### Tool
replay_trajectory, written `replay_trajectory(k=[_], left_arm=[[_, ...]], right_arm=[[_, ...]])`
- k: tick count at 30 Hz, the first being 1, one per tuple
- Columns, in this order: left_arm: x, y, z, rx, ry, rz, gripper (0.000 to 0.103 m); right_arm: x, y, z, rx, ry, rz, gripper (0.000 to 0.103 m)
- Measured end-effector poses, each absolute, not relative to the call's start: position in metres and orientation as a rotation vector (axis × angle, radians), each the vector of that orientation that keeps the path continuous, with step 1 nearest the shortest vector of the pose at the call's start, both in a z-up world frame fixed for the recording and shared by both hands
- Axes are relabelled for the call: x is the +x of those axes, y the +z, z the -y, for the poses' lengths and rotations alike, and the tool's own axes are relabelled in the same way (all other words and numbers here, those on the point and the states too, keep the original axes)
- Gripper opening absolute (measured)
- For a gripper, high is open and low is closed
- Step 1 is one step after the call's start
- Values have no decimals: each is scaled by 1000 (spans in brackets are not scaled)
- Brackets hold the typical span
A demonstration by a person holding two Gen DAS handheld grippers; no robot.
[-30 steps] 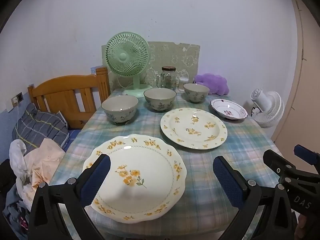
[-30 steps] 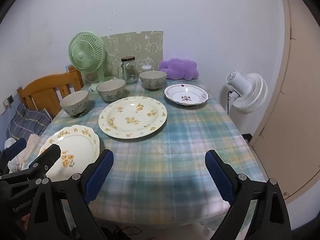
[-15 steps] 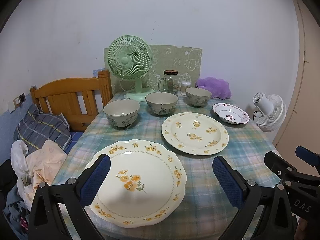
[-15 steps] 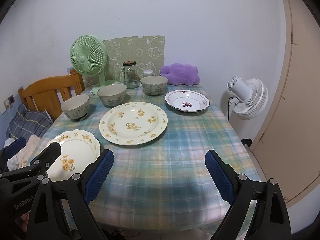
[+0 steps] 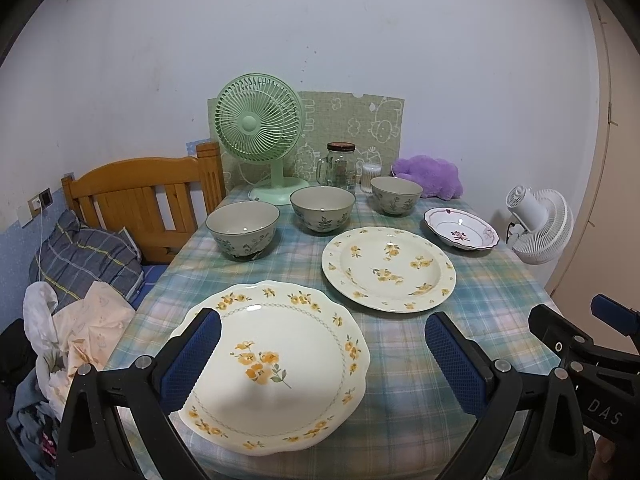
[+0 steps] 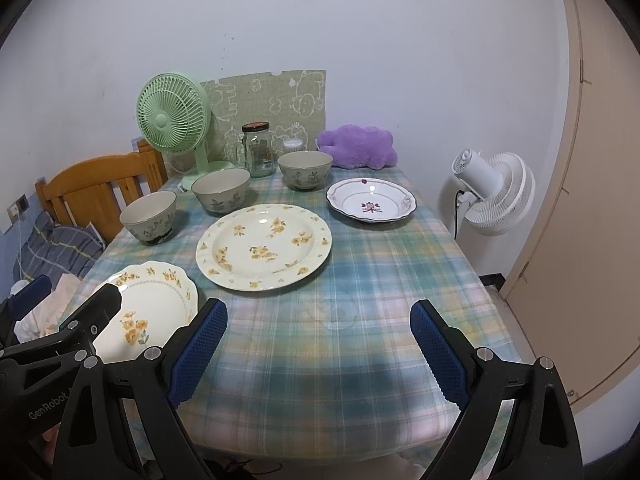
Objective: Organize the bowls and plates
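Observation:
On the plaid table lie a scalloped yellow-flower plate at the front left, a round yellow-flower plate in the middle and a small white plate with a red motif at the back right. Three grey floral bowls stand in a row behind them. My left gripper is open and empty above the scalloped plate. My right gripper is open and empty over bare cloth at the front, right of the left gripper.
A green fan, a glass jar, a purple plush and a patterned board stand along the back edge. A wooden bed frame with clothes is left of the table. A white fan and a door are to the right.
Both grippers have pulled back and risen a little; the table sits lower and farther in both views. Nothing on the table has moved, and both grippers stay open.

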State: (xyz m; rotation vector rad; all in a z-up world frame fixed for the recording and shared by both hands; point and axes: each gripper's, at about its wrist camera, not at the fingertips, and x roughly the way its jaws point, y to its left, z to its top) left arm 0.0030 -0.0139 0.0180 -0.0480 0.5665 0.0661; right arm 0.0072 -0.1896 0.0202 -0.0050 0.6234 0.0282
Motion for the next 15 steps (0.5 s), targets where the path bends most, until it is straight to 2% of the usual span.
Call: replay_trajectory(k=[15], left_arm=[[-3, 20, 14, -45, 75, -551, 101]], right_arm=[[6, 21, 190, -6, 32, -619, 94]])
